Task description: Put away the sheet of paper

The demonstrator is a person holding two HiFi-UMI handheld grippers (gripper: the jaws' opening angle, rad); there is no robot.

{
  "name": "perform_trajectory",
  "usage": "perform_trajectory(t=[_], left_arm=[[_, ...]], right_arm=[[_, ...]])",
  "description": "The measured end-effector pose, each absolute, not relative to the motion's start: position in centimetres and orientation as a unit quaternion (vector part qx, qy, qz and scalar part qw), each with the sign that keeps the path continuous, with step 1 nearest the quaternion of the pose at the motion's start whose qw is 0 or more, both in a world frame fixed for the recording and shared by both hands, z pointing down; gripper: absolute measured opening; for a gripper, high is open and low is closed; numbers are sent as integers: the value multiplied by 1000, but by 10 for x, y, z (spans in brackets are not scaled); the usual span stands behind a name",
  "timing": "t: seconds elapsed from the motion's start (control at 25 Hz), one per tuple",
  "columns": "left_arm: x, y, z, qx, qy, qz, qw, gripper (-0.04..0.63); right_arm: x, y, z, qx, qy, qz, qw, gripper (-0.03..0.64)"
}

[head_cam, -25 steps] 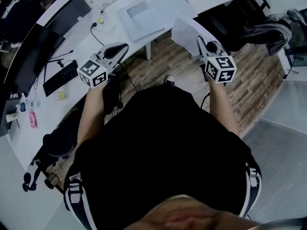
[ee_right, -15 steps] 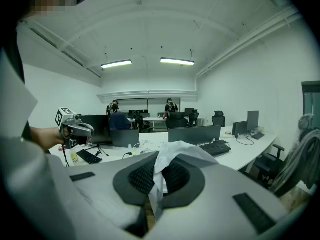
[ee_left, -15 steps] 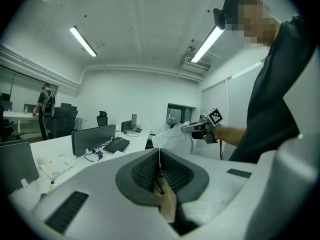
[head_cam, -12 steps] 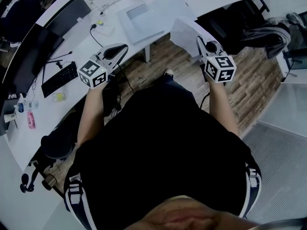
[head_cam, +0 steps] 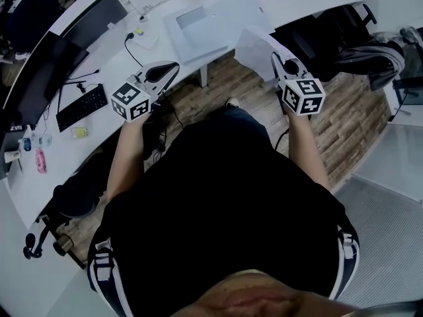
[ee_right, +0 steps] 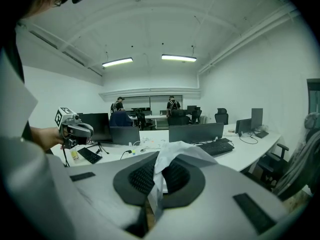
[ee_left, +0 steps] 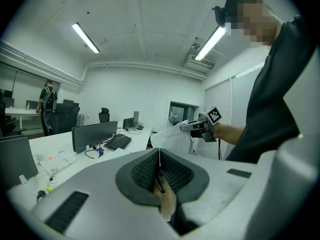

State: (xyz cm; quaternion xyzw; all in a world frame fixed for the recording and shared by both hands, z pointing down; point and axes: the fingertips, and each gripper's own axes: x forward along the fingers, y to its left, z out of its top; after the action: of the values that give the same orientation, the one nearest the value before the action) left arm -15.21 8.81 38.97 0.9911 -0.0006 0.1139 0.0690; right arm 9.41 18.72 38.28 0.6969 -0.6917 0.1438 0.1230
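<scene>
My right gripper [head_cam: 275, 57] is shut on a white sheet of paper [head_cam: 254, 43], which hangs crumpled above the wooden floor just in front of the desk edge. In the right gripper view the paper [ee_right: 172, 160] bulges up from between the closed pads. My left gripper [head_cam: 172, 66] is held at the same height to the left, shut, with nothing between its pads [ee_left: 172, 170]. From the left gripper view the right gripper [ee_left: 196, 127] and its paper [ee_left: 171, 138] show across from it. The left gripper [ee_right: 75, 129] also shows in the right gripper view.
A curved white desk [head_cam: 112, 58] runs ahead, carrying a flat white tray-like box [head_cam: 198, 20], monitors [head_cam: 39, 78], a keyboard [head_cam: 82, 107] and cables. A chair draped with clothing [head_cam: 378, 53] stands at the right. People stand far back in the room [ee_right: 172, 105].
Both grippers stay almost where they were, the paper still in the right one. The head view has drifted slightly, so the desk sits a little lower in frame.
</scene>
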Motion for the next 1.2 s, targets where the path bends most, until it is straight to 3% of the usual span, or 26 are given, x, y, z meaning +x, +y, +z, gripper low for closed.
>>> perform_trajectory(t=[1.2], left_arm=[[-72,60,427,983,-13,158,89,23]], right_arm=[[174,131,419,671,-710,167,133,15]])
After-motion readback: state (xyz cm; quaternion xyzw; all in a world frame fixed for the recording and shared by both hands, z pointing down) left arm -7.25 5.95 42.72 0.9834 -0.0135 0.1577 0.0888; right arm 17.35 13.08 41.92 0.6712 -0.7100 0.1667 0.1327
